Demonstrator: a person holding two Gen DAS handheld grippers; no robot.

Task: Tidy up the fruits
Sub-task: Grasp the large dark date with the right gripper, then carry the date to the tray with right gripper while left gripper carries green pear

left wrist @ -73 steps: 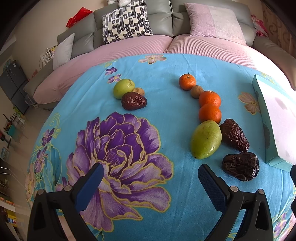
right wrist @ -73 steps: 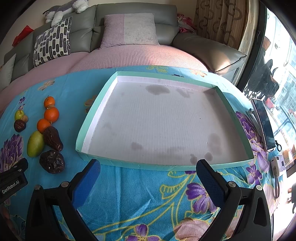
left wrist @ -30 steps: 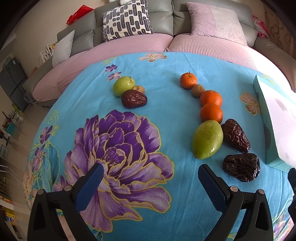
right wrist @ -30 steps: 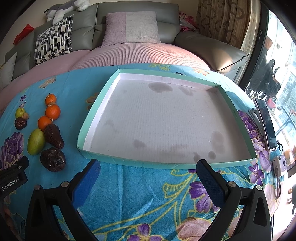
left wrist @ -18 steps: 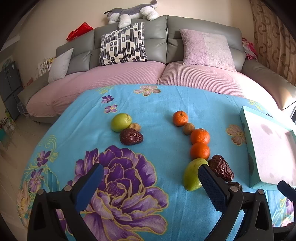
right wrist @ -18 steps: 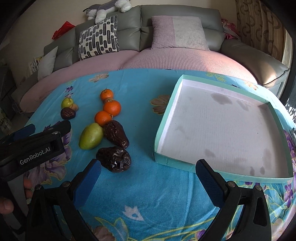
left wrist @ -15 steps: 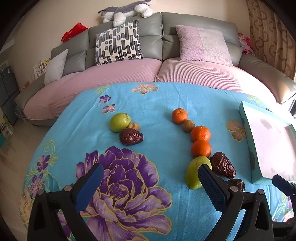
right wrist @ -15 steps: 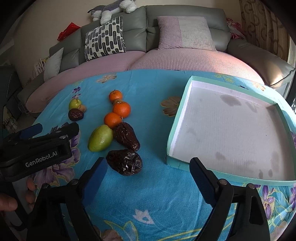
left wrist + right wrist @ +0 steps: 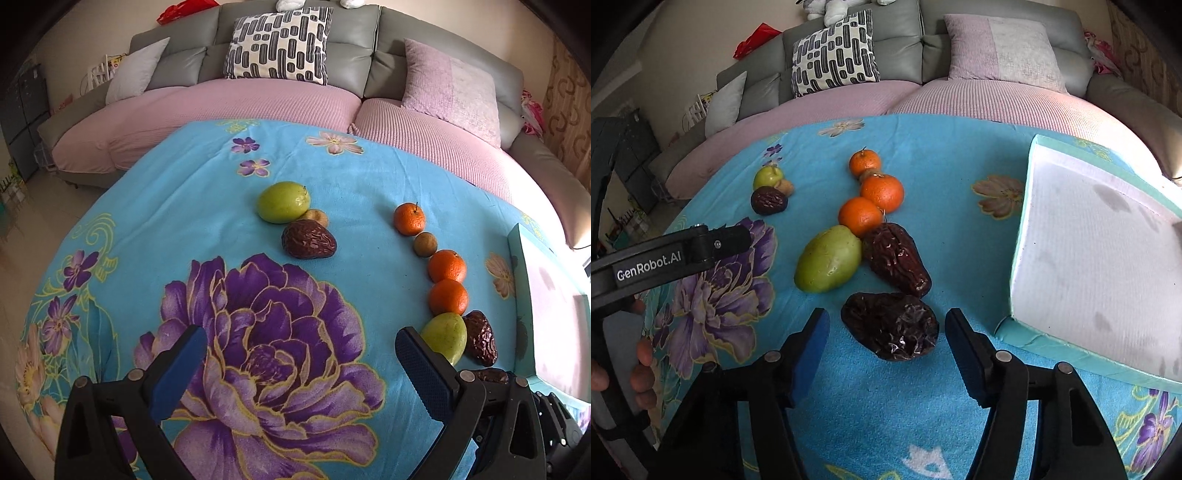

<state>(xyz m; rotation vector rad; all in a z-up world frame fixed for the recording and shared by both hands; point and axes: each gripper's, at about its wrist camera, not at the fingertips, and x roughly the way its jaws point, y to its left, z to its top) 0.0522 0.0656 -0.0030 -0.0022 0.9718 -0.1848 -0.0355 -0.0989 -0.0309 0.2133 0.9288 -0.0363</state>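
- The nearest fruit, a dark wrinkled date-like piece (image 9: 892, 325), is now framed between the spread fingers of the right tool (image 9: 886, 332), which has been swung from over the shallow teal-rimmed white tray (image 9: 1015, 266); nothing is gripped, and a first pick-up is judged imminent.
- The tray is seen bare; no fruit has been moved yet.
- The left tool (image 9: 297, 350) is held released above the blue floral-clothed worktop (image 9: 184, 206).
- Open cloth lies between date and tray wall; a green mango (image 9: 827, 264) sits close on the other side.

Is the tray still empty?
Empty: the tray shows only its bare, stained white floor; all fruit lies on the cloth outside it.
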